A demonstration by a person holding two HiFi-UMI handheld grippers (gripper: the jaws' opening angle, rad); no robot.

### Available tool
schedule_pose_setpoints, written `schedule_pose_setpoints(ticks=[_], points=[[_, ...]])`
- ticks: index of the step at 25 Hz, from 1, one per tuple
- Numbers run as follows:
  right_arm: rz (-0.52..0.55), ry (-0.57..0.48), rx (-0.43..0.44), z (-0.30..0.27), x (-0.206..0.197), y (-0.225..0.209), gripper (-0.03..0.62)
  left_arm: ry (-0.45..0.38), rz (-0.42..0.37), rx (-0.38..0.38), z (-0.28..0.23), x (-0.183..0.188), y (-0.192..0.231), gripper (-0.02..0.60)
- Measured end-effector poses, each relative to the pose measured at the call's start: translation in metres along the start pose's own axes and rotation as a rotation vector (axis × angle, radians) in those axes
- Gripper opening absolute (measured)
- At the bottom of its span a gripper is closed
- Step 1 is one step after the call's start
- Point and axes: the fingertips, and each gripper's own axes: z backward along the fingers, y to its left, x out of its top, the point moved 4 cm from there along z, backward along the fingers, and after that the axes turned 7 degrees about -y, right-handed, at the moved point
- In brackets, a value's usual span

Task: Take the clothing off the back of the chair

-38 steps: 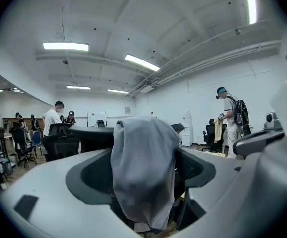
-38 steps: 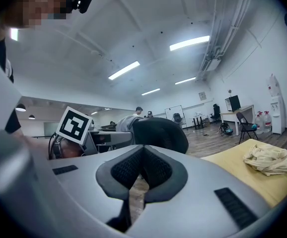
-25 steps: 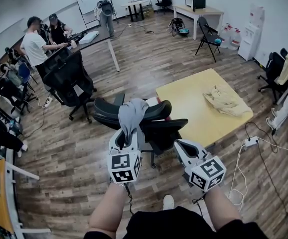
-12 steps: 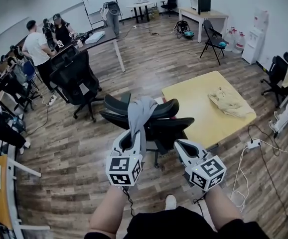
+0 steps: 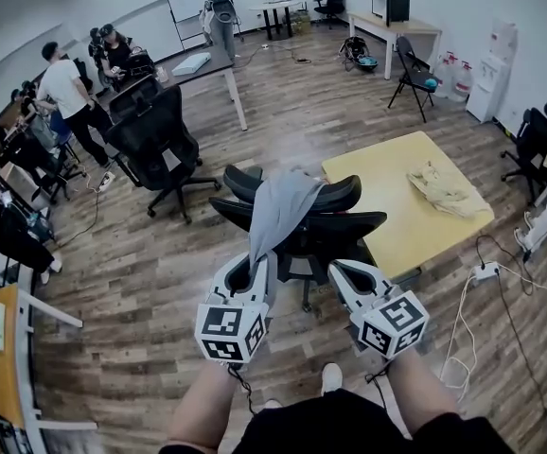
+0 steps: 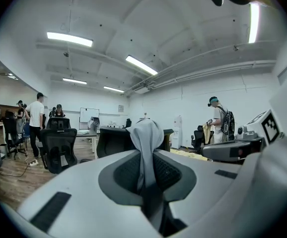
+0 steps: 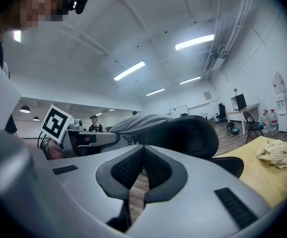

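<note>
**Head view: grey garment pinched in the left gripper, draped over the chair back**

At the far left of the room, a few people stood by a long desk, and a black office chair stood on the wood floor just in front of them. Nearer the middle, the left gripper had its jaws pressed together on the lower end of the grey garment. The left gripper view showed the cloth squeezed into a narrow fold between the two pads and rising from them towards the chair. From that grip the garment ran up and over the top of the task's black chair, lying across both its headrest and the upper edge of its back.

Just right of the left gripper, the right gripper was held near the chair's back without touching the cloth. Its own view showed the jaws drawn together, with only a thin slit of floor between them and nothing in their hold.

Behind and to the right of the chair stood a yellow table, and a crumpled beige cloth lay on its right side.
</note>
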Motion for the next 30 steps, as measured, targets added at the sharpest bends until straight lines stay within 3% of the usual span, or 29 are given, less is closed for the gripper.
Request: schedule_pose_setpoints(ticks=[16, 30], points=[[0.051, 0.012, -0.046, -0.011, -0.005, 0.129, 0.012, -0.03, 0.064, -0.044, 0.135, -0.009, 0.058, 0.059], [0.048, 0.027, -0.127, -0.001, -0.039, 0.232, 0.012, -0.021, 0.077, -0.093, 0.244, -0.032, 0.101, 0.058]])
